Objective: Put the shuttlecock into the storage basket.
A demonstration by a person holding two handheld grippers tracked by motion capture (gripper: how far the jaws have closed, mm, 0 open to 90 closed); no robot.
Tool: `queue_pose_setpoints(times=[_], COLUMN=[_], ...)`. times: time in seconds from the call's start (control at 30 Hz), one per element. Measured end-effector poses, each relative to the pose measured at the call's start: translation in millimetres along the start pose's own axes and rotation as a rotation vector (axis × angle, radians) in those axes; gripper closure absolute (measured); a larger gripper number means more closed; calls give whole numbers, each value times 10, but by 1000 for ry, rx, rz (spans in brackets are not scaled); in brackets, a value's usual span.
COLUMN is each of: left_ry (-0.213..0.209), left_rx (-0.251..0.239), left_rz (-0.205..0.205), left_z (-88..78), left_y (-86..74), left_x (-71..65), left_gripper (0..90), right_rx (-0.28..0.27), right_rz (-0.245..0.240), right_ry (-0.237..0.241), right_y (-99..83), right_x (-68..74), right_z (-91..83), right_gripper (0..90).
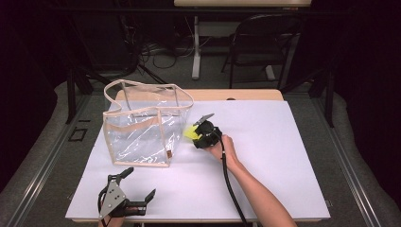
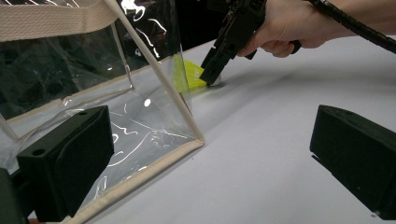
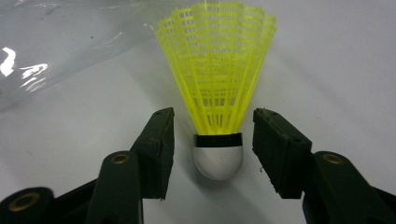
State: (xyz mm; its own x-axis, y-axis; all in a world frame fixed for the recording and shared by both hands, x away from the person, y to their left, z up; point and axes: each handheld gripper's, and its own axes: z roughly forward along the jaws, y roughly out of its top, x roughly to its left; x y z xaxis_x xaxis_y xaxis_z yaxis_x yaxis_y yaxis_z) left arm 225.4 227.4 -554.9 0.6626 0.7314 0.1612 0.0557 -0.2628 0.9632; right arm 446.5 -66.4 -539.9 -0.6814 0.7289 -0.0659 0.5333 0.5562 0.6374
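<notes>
Shuttlecock [image 3: 218, 93] placement: it lies on its side on the white table [image 1: 265, 156], just right of the clear bag [image 1: 142, 130], with the white cork base turned toward the right gripper [image 3: 212, 135] and the yellow skirt fanned away from it. In the high view the shuttlecock [image 1: 191, 132] is seen at the bag's right wall, near the table centre.

Right gripper state: the jaws are set on either side of the cork base. A narrow gap is visible on each side, so the pads are not pressed against the cork and nothing is gripped. In the high view the right gripper [image 1: 201, 135] is held low by the hand [image 1: 222, 149] and is pointed left, toward the bag.

Left gripper [image 1: 137, 191] state: it is positioned at the near left edge of the table, well apart from the shuttlecock. Its jaws are spread wide and nothing is held between them. In the left gripper view the bag's near corner [image 2: 187, 140] is seen just beyond the left jaw.
</notes>
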Motion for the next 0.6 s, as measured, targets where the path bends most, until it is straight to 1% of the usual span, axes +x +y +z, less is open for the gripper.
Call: queue_pose_setpoints(times=[0.03,0.1,0.13,0.17,0.27,0.3,0.33,0.37,0.47,0.5,0.53,0.6], left_ry=[-1,-2,-2,-2,-2,-2,-2,-2,-2,-3,-3,-2], left_rx=[0,1,1,-2,1,1,1,1,-1,-1,-1,-1], left_rz=[1,1,2,-2,0,0,1,1,-2,-2,-1,-1], left_z=[-1,0,0,1,0,0,0,0,0,1,1,0], left_y=[1,1,1,1,0,0,1,1,2,2,2,2], left_x=[0,-2,-3,-6,-1,-1,-1,-2,-7,-8,-8,-9], left_gripper=[0,0,0,0,0,0,0,0,0,0,0,0], right_rx=[-4,7,2,12,19,12,19,11,23,18,21,29], right_rz=[6,11,11,19,15,16,16,17,16,13,21,9], right_ry=[1,-3,-1,-1,1,0,4,2,5,3,3,2], right_y=[-3,-3,-7,-7,-10,-12,-9,-11,-6,-8,-10,-7], right_x=[-2,-9,-13,-10,-16,-16,-19,-19,-13,-13,-4,-12], right_z=[13,29,43,45,68,80,78,87,90,99,105,103], right_gripper=[502,514,521,527,540,547,558,567,587,598,607,615])
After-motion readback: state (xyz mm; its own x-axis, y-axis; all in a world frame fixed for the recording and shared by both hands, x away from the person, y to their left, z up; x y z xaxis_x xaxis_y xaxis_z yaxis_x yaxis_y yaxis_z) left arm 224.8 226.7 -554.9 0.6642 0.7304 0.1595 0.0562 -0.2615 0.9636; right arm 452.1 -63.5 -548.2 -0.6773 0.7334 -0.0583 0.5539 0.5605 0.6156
